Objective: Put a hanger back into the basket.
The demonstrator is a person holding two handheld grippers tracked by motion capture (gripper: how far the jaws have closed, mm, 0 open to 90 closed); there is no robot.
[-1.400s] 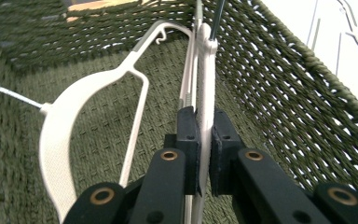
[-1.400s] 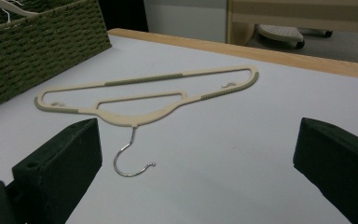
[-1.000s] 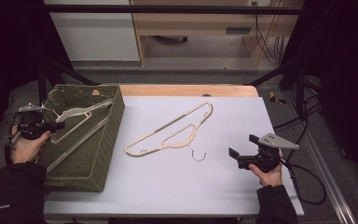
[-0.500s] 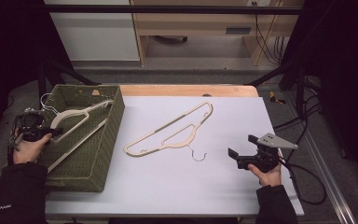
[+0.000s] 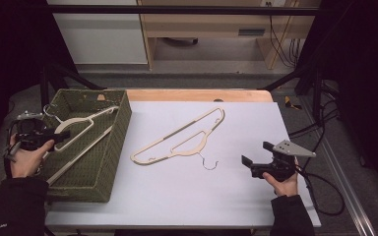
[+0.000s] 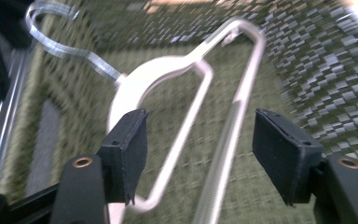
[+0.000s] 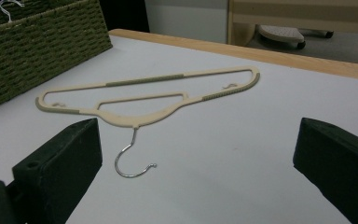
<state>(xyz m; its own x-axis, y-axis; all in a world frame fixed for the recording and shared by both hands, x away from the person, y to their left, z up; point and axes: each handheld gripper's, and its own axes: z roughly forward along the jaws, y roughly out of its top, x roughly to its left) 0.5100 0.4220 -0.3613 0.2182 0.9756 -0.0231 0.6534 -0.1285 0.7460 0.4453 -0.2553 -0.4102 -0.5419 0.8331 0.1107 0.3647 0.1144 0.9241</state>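
A cream hanger (image 5: pixel 85 121) lies tilted inside the green woven basket (image 5: pixel 109 162) at the table's left. My left gripper (image 5: pixel 56 136) hovers over the basket's left rim. Its jaws have just been opening. In the left gripper view the hanger (image 6: pixel 135 88) lies past the left gripper (image 6: pixel 200 144), with its thin bars running between the parted pads (image 6: pixel 130 144) untouched. A second cream hanger (image 5: pixel 177 141) with a wire hook (image 5: pixel 209 162) lies flat mid-table. My right gripper (image 5: pixel 252 164) rests open at the near right, facing that hanger (image 7: pixel 149 100).
The white table top (image 5: pixel 187 201) ends in a wooden strip (image 5: pixel 197 95) at the back. Cables (image 5: pixel 320 130) trail off the right edge. A black frame bar (image 5: pixel 177 10) crosses overhead. The basket's wall (image 7: pixel 42 44) stands far left of the right gripper's view.
The left gripper's jaws have parted and let go of the hanger in the basket, and the hand has drawn back a little. The right gripper and the table hanger have not moved.
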